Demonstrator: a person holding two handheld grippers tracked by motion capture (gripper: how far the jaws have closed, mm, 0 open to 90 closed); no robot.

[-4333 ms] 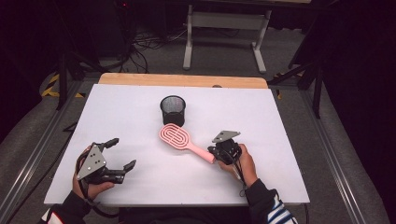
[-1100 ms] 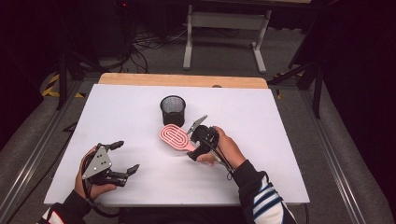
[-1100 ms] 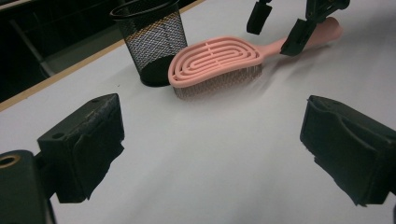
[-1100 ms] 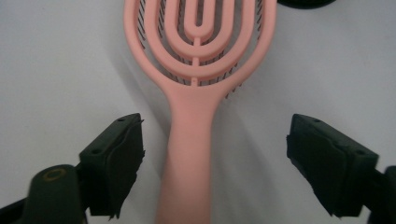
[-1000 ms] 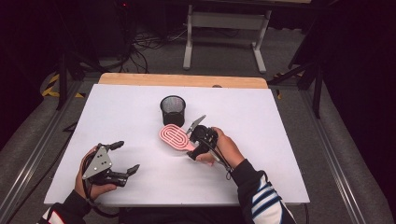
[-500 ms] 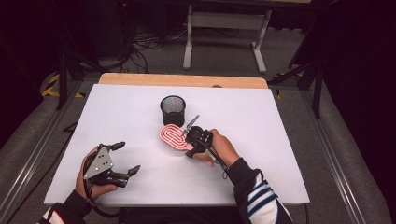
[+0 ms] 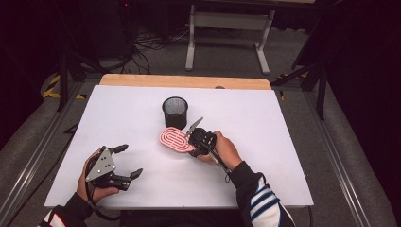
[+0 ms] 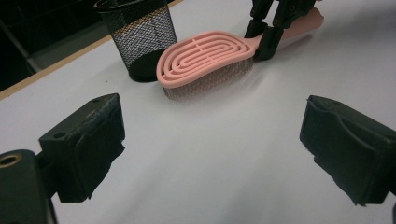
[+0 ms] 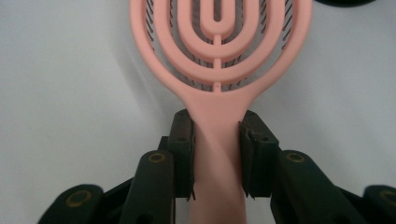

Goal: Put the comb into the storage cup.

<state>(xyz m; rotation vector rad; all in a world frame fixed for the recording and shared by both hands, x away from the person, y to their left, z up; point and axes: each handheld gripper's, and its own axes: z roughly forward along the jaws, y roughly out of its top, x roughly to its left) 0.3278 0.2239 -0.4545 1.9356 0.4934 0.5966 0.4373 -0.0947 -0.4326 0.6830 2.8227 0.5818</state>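
A pink hairbrush (image 7: 176, 140) lies bristles down in the middle of the white table, its oval head toward a black mesh cup (image 7: 175, 111). My right gripper (image 7: 195, 143) straddles the brush's handle just behind the head. Its jaws have just been closing, and in the right gripper view both pads (image 9: 183, 140) press the sides of the handle (image 9: 217, 154). My left gripper (image 7: 131, 160) rests at the near left of the table, open with nothing between its pads (image 8: 88, 135). From there it looks toward the brush (image 8: 205, 53) and the cup (image 8: 137, 37).
The white table top (image 7: 283, 142) has a wooden strip along its far edge. Beyond the table stand a metal frame and cables on the floor. The cup stands close behind the brush's head.
The right hand has slid from the handle's end up to the neck of the brush, then edged left. The left gripper has stayed where it was.
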